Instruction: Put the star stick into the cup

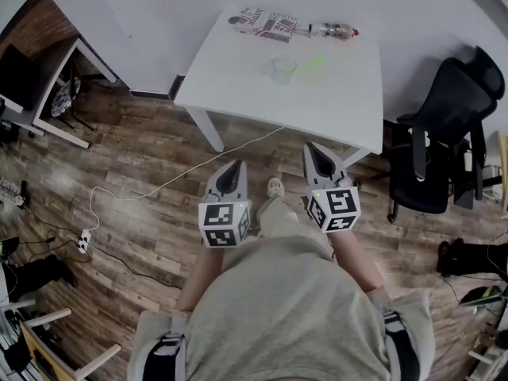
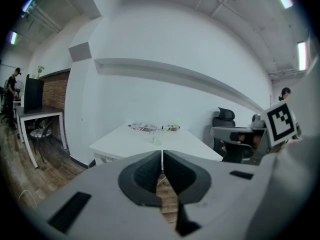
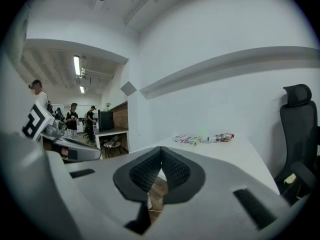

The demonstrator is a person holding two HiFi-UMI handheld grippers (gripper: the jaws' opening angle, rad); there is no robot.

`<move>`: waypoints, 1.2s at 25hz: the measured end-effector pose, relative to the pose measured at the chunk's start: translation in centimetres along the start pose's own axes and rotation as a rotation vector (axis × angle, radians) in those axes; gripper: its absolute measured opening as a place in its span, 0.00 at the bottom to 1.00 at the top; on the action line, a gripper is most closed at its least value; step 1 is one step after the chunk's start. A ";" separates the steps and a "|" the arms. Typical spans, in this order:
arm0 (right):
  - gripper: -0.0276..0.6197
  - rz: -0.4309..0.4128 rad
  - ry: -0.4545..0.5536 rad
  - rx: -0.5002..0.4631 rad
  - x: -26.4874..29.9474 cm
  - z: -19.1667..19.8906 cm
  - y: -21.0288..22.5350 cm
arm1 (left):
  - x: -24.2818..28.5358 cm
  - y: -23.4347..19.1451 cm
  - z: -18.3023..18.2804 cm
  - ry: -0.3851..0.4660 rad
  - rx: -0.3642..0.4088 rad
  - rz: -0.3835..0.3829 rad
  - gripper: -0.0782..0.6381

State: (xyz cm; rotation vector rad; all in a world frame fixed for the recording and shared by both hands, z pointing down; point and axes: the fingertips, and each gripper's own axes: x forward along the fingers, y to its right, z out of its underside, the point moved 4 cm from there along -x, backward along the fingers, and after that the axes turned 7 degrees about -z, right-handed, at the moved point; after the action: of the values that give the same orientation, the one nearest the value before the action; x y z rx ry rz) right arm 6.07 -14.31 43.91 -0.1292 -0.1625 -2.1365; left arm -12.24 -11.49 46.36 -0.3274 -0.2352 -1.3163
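A clear plastic cup (image 1: 284, 68) stands on the white table (image 1: 238, 70) far ahead of me. The thin green star stick (image 1: 313, 62) lies just right of it on the tabletop. Both grippers hang over the wooden floor, well short of the table. My left gripper (image 1: 232, 167) is shut with nothing in it, and so is my right gripper (image 1: 311, 149). In the left gripper view the jaws (image 2: 162, 151) meet, with the cup (image 2: 153, 134) and the stick (image 2: 176, 120) beyond them. The right gripper (image 3: 161, 149) view shows the stick (image 3: 203, 132) as a faint green streak.
A magazine (image 1: 266, 24) and a plastic bottle (image 1: 333, 30) lie at the table's far edge. A black office chair (image 1: 444, 133) stands right of the table. A white cable (image 1: 159, 189) runs across the floor to a power strip. A desk (image 1: 48, 94) stands at the left.
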 end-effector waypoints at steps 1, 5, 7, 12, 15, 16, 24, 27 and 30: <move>0.04 -0.002 0.001 -0.003 -0.4 0.0 -0.3 | -0.3 0.2 0.1 0.003 0.000 0.002 0.12; 0.04 -0.002 0.004 -0.004 -1.6 0.2 -1.2 | -1.0 0.8 0.4 0.007 0.003 0.018 0.12; 0.04 -0.003 0.002 -0.002 -2.0 0.4 -1.5 | -1.3 1.0 0.5 0.007 0.001 0.020 0.12; 0.04 0.000 0.005 -0.013 -2.5 0.3 -1.5 | -1.5 1.2 0.6 0.012 0.003 0.023 0.12; 0.04 0.007 0.010 -0.024 -2.6 0.0 -1.4 | -1.5 1.3 0.5 0.012 0.004 0.023 0.12; 0.04 0.007 0.012 -0.025 -2.6 -0.1 -1.4 | -1.5 1.3 0.5 0.010 0.005 0.023 0.12; 0.04 0.002 0.015 -0.018 -2.3 -0.1 -1.0 | -0.9 1.5 0.5 0.000 0.019 0.032 0.12; 0.04 -0.001 0.015 -0.013 -2.3 -0.1 -0.8 | -0.7 1.6 0.6 -0.003 0.021 0.033 0.12; 0.04 -0.006 0.011 -0.007 -2.2 0.1 -0.8 | -0.6 1.6 0.7 -0.005 0.017 0.031 0.12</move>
State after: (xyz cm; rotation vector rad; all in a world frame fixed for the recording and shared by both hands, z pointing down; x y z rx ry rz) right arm 6.57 -12.06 43.61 -0.1217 -0.1490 -2.1430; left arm -10.79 -10.30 46.61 -0.3182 -0.2445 -1.2826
